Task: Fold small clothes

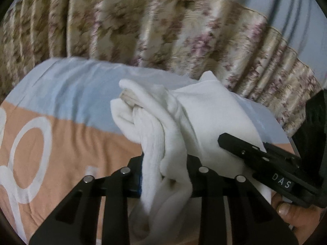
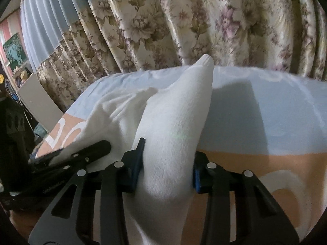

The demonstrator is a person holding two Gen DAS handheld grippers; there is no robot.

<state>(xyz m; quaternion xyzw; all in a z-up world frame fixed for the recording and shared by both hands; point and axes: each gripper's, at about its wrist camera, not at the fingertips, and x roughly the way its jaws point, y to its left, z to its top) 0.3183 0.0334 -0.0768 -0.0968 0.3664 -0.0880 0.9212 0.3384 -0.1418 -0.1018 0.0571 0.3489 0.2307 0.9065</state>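
Observation:
A white sock (image 1: 163, 134) hangs bunched between the jaws of my left gripper (image 1: 165, 173), which is shut on it above the bed. In the right wrist view the same white sock (image 2: 173, 122) runs up between the jaws of my right gripper (image 2: 166, 167), which is shut on it, its toe pointing at the curtain. The right gripper shows at the right of the left wrist view (image 1: 255, 151), against the sock. The left gripper shows at the lower left of the right wrist view (image 2: 81, 153).
A bed sheet, pale blue (image 1: 71, 94) and orange with white rings (image 1: 61, 153), lies below both grippers; it also shows in the right wrist view (image 2: 265, 112). A floral curtain (image 2: 184, 20) hangs behind the bed. Dark furniture (image 2: 12, 132) stands at far left.

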